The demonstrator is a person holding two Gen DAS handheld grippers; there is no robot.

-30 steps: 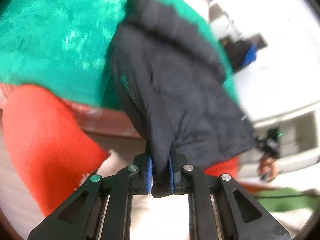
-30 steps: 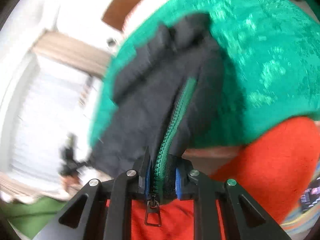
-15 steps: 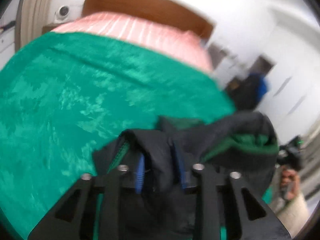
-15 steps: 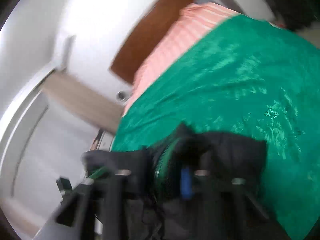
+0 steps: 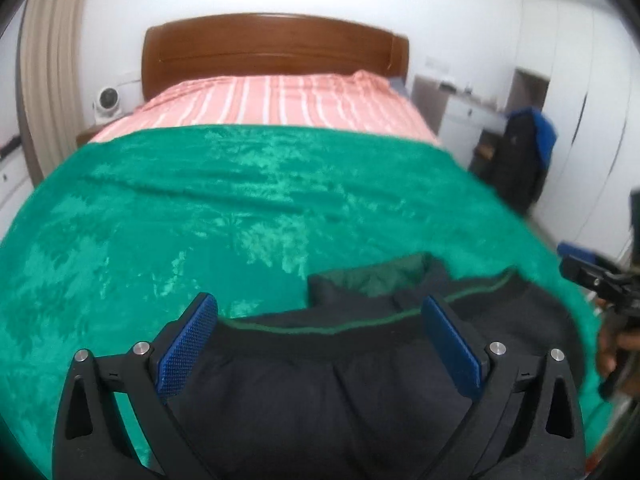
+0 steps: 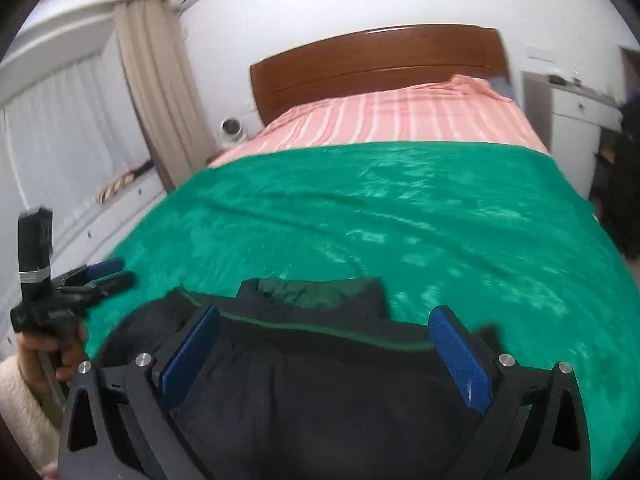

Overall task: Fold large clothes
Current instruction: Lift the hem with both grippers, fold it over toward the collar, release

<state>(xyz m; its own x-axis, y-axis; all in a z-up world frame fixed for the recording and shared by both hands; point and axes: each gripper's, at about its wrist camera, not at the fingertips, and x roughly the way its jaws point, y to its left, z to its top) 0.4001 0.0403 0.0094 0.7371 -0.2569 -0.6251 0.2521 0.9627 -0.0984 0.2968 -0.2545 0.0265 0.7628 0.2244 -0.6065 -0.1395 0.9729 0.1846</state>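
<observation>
A black jacket (image 5: 328,376) with green trim and lining lies on the near edge of the green blanket (image 5: 200,216); it also shows in the right wrist view (image 6: 320,384). My left gripper (image 5: 320,344) is open, its blue pads (image 5: 188,344) wide apart just above the jacket. My right gripper (image 6: 320,348) is open too, its pads (image 6: 460,356) spread over the same jacket. The right gripper shows at the right edge of the left wrist view (image 5: 600,280). The left gripper shows at the left of the right wrist view (image 6: 76,280).
The bed has a wooden headboard (image 5: 276,48) and a pink striped sheet (image 5: 272,104) beyond the blanket. A white cabinet (image 5: 464,120) and a dark garment on a chair (image 5: 524,160) stand to the right. Curtains (image 6: 156,88) and a low white unit (image 6: 100,224) line the left side.
Both grippers carried the jacket up onto the bed, then opened and let it go. It now lies on the blanket's near edge.
</observation>
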